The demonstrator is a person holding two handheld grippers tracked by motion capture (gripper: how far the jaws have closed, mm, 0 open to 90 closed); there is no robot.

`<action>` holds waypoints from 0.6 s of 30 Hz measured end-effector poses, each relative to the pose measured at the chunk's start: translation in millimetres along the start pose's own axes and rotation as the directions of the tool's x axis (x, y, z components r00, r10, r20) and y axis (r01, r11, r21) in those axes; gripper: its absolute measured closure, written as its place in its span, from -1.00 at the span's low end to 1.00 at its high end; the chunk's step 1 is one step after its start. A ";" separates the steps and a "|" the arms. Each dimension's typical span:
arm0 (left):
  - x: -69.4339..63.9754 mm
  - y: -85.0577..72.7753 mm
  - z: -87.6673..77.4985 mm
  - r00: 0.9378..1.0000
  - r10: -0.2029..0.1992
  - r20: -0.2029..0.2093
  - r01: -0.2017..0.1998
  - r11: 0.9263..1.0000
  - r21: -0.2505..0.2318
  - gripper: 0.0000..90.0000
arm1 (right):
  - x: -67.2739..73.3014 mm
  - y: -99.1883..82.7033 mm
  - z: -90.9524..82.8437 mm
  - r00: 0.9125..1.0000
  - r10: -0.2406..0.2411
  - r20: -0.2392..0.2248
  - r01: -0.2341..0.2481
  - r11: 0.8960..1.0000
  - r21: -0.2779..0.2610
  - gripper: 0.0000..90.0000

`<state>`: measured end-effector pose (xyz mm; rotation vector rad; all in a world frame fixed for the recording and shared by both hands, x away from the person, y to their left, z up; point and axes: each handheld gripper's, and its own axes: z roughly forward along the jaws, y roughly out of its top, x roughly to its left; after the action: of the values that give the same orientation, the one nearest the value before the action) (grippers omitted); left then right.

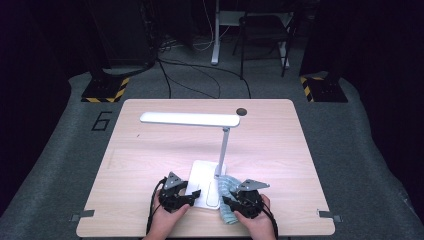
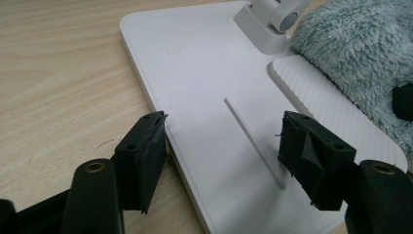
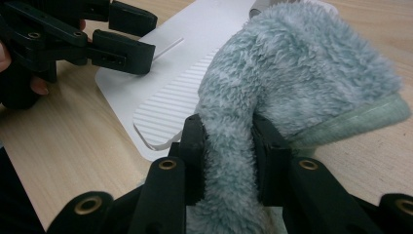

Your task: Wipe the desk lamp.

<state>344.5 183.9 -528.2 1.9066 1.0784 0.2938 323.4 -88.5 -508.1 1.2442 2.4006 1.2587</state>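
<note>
One white desk lamp (image 1: 207,150) on one wooden desk (image 1: 280,150), one fluffy blue-grey cloth (image 3: 292,83) clamped in the right gripper (image 3: 229,146) fingers, left gripper (image 2: 224,146) fingers spread wide astride the lamp base edge, gripping nothing.

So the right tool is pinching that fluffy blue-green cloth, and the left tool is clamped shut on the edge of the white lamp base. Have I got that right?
Not quite. The right tool does pinch the fluffy cloth, but the left tool is not clamped: the left gripper view shows its jaws standing apart, one at the edge of the white lamp base and one over it, with open space between them.
</note>
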 end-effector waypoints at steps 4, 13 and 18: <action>0.1 -0.7 -0.6 1.000 -0.013 -0.010 0.013 1.000 -0.017 -0.14 | -2.0 -0.2 1.7 1.000 0.011 -0.003 -0.011 1.000 -0.007 0.56; 1.0 -0.5 -1.3 1.000 0.002 -0.015 -0.003 1.000 -0.019 -0.07 | -9.5 6.1 7.2 1.000 0.012 0.012 -0.012 1.000 -0.007 0.56; 1.4 -0.1 -1.8 1.000 0.003 -0.009 -0.003 1.000 -0.011 -0.07 | -19.0 12.1 12.0 0.999 0.033 0.026 -0.032 0.999 -0.017 0.56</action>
<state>344.1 186.1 -527.5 1.8988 1.0781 0.3098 348.6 -91.4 -511.0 1.2918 2.3560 1.2606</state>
